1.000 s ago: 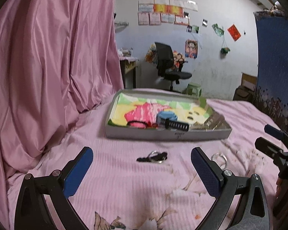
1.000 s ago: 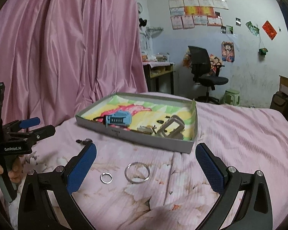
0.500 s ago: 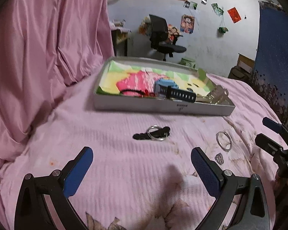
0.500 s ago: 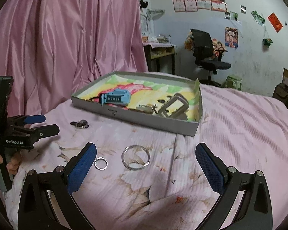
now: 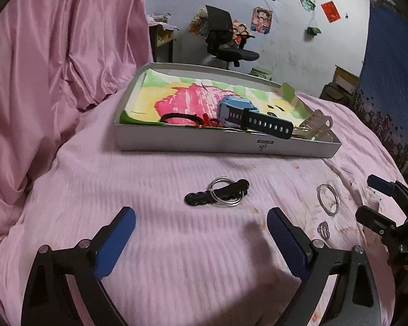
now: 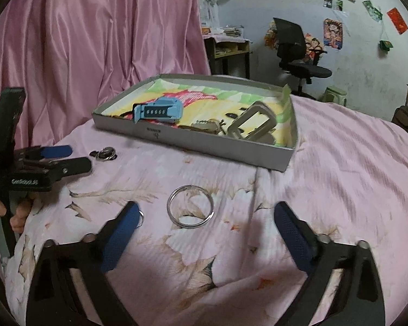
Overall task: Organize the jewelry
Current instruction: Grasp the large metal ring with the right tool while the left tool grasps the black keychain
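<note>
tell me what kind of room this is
Probably a bedroom that doubles as a study: the work surface is a bed under a pink sheet, with an office chair and a small desk behind it, and posters on the wall.

pink bed (image 5: 176, 258): tray (image 5: 204, 144), rings (image 6: 190, 206)

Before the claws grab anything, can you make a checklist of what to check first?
1. Left claw open and empty: ok.
2. Right claw open and empty: ok.
3. Big silver ring lying flat on the pink bedspread, between the right claw's fingers: ok.
4. Black piece with rings in front of the left claw, nothing on top of it: ok.
5. Small ring clear of the claw: not ok, the right claw's finger partly hides it.
6. Room left in the tray for more pieces: ok, bare patches show beside the blue watch.
</note>
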`<action>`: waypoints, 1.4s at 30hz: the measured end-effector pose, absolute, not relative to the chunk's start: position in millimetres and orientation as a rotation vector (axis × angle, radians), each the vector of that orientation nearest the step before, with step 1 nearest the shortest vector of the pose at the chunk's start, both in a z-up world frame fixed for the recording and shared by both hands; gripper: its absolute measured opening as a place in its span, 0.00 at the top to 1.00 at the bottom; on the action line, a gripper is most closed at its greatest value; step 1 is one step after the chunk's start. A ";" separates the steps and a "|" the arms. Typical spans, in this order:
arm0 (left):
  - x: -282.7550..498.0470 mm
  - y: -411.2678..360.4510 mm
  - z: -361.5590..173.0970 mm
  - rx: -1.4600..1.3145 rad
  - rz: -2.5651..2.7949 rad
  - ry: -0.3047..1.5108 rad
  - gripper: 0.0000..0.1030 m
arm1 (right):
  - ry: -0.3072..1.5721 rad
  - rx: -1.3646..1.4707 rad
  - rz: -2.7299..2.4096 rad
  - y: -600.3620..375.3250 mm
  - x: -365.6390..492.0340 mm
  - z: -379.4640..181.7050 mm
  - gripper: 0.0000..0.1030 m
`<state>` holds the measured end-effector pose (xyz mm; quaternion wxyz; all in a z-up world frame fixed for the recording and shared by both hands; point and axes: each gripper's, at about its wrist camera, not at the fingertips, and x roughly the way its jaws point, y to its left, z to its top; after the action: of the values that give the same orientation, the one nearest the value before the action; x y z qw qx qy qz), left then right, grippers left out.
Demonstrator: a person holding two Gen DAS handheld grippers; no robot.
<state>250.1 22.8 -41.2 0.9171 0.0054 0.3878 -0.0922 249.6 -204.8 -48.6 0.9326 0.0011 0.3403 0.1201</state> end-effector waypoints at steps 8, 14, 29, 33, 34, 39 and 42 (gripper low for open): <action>270.5 22.1 -44.5 0.021 -0.242 0.826 0.13 | 0.761 -0.001 0.295 -195.4 259.0 -61.2 0.31; 282.7 13.5 -47.9 0.064 -0.289 0.847 0.25 | 0.791 0.009 0.314 -191.0 265.8 -67.0 0.43; 278.8 -3.0 -50.7 0.147 -0.350 0.858 0.57 | 0.824 0.048 0.341 -189.9 276.6 -72.8 0.47; 275.2 -11.3 -52.0 0.199 -0.375 0.857 0.68 | 0.837 0.047 0.345 -189.0 278.5 -74.4 0.48; 274.5 -13.0 -52.3 0.205 -0.382 0.858 0.72 | 0.838 0.046 0.345 -188.6 278.8 -74.7 0.49; 270.6 -17.0 -51.8 0.222 -0.403 0.861 0.81 | 0.841 0.046 0.350 -187.1 279.7 -75.3 0.53; 266.9 -17.9 -51.3 0.233 -0.407 0.862 0.85 | 0.842 0.049 0.352 -187.8 279.8 -75.4 0.53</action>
<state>266.9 -17.9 -51.3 0.8820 0.1118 0.4140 -0.1956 279.8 -187.8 -75.4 0.8974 0.0236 0.4065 0.1697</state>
